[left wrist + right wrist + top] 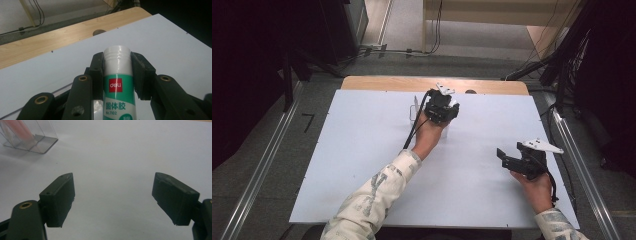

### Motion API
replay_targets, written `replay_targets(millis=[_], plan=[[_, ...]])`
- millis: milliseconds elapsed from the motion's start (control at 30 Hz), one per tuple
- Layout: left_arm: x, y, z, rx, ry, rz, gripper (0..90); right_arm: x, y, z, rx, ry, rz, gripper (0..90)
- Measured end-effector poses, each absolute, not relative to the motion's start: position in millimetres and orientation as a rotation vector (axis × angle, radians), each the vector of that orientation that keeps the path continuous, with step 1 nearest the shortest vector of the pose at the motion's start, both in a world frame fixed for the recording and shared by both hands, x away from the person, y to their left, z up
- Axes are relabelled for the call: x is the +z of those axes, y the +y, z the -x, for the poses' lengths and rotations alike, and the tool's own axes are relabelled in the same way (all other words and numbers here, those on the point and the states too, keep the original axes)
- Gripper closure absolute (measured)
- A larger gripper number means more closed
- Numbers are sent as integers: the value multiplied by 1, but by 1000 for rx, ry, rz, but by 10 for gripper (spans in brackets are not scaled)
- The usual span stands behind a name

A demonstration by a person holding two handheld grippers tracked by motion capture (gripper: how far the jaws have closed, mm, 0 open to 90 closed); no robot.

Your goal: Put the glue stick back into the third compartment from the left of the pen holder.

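- The left gripper (117, 72) has its two black jaws closed on a glue stick (119, 82), one jaw on each side, just under the white ribbed cap. The stick is white and green with a red "deli" label and stands along the jaws.
- In the high view the left gripper (442, 107) is toward the far side of the sheet, held by the left hand (428, 134), its cable trailing back along the forearm.
- Just beside it to its left stands a clear plastic box (414, 111); from the right gripper view the clear plastic box (27, 136) holds something pink, too blurred to name.
- The right gripper (113, 197) has its jaws spread wide with nothing between them, above bare sheet. In the high view the right gripper (512, 159) sits at the near right, well apart from the left one.
- A white sheet (362, 165) covers the wooden table (412, 82), whose far edge shows beyond the left gripper.
- Grey floor and cables (412, 50) lie beyond; dark stands flank both sides.
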State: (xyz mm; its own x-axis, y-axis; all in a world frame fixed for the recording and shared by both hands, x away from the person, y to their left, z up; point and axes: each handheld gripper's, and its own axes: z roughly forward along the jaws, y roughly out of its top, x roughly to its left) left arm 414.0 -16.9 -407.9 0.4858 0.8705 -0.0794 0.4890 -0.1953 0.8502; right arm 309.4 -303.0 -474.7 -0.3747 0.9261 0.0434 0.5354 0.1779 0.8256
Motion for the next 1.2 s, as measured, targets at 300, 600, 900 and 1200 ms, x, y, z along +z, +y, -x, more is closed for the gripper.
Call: replay_targets(millis=[300,600,900,1200], plan=[[-404,-18,-425,554,1139,-1831,660,-475,-303,-309,1089,1988,-1370,173],[-407,-21,-432,551,1151,-1834,659,-474,-304,-309,1093,1985,-1372,173],[-408,-23,-438,547,1160,-1839,658,-475,-304,-310,1090,1985,-1376,173],[-407,-21,-439,574,1179,-1836,658,-475,-304,-310,1092,1988,-1376,173]])
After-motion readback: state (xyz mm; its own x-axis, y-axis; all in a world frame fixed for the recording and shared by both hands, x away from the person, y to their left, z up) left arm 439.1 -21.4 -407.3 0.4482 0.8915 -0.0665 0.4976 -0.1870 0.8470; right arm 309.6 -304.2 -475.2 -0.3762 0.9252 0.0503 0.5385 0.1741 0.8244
